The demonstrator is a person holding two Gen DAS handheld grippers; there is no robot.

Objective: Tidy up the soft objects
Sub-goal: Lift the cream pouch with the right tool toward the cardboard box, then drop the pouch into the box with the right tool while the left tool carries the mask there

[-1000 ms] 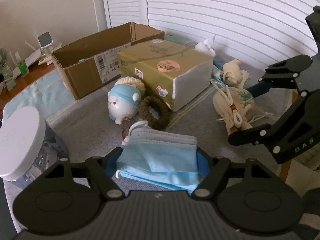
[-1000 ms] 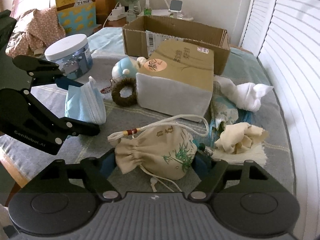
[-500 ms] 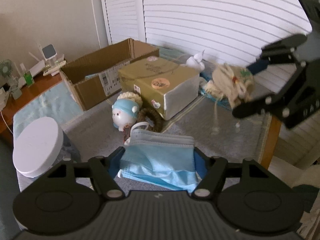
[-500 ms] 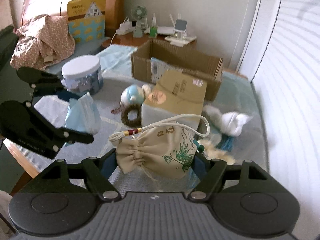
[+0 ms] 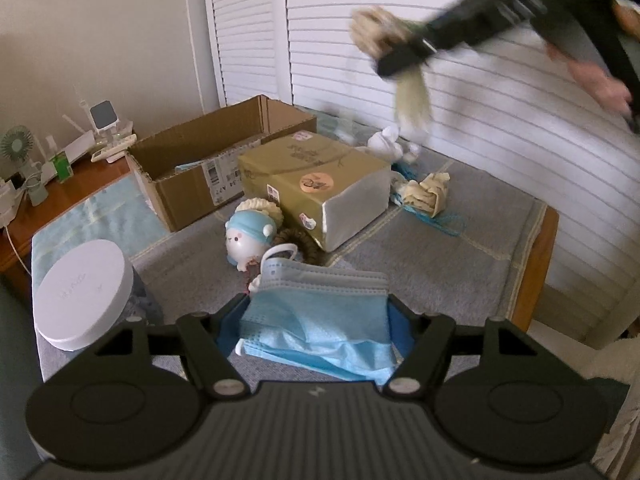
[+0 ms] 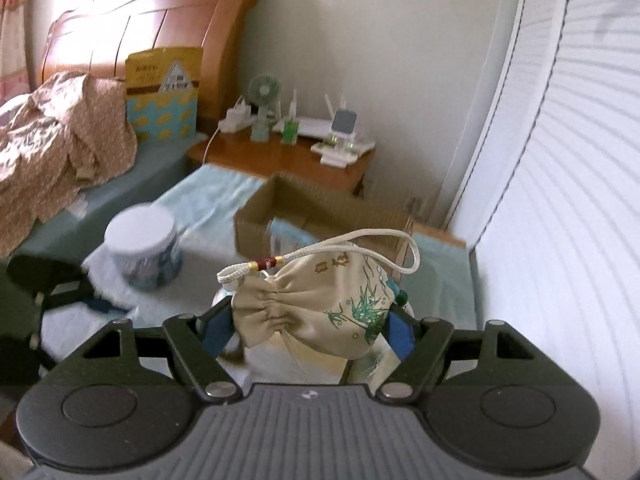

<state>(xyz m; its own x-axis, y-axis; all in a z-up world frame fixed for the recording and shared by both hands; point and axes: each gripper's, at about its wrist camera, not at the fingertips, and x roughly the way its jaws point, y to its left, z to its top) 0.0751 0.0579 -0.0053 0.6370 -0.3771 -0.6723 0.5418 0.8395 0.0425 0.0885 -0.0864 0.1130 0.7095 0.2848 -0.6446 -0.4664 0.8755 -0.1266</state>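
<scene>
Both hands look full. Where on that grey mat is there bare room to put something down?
Free: the grey mat right of the tan box, up to its wooden edge. Crowded: around the plush toy, the white-lidded jar and the cream cloth.

Bench (image 5: 532, 216) with grey mat (image 5: 420, 264): cardboard box (image 5: 208, 168), tissue pack (image 5: 316, 184), doll (image 5: 248, 236), jar (image 5: 84, 296), cream rag (image 5: 426, 196), white cloth (image 5: 390, 146).
</scene>
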